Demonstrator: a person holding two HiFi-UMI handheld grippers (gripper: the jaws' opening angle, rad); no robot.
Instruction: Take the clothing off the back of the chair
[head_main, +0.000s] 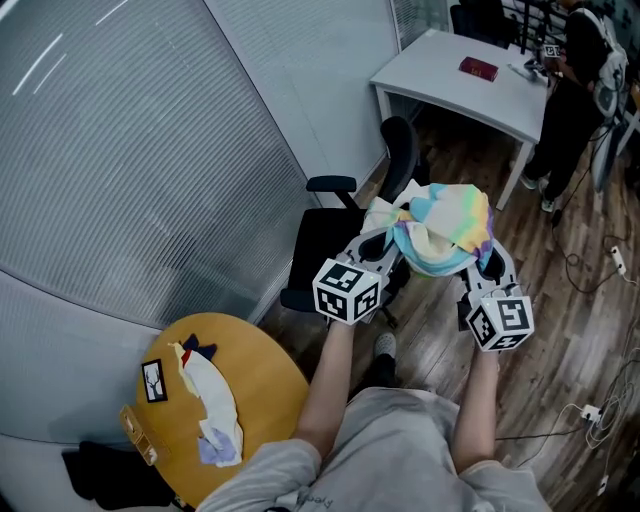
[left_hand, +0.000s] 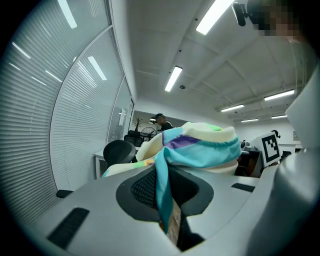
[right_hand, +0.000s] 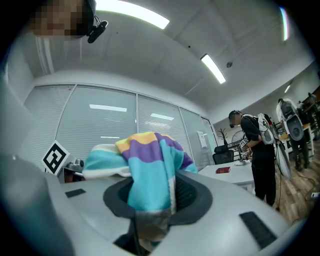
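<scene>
A striped garment (head_main: 442, 232) in turquoise, cream, yellow and purple hangs bunched between my two grippers, lifted off the black office chair (head_main: 345, 235), which stands just beyond and to the left of it. My left gripper (head_main: 392, 243) is shut on the garment's left side; a turquoise fold (left_hand: 162, 192) runs down between its jaws. My right gripper (head_main: 487, 262) is shut on the right side, with the cloth (right_hand: 146, 192) pinched between its jaws. The chair's backrest (head_main: 399, 150) shows bare.
A white desk (head_main: 462, 82) with a red book (head_main: 478, 69) stands behind the chair, and a person (head_main: 575, 85) stands at its right end. A round yellow table (head_main: 240, 395) with a white cloth (head_main: 212, 400) is near left. Blinds cover the left wall; cables lie on the wood floor.
</scene>
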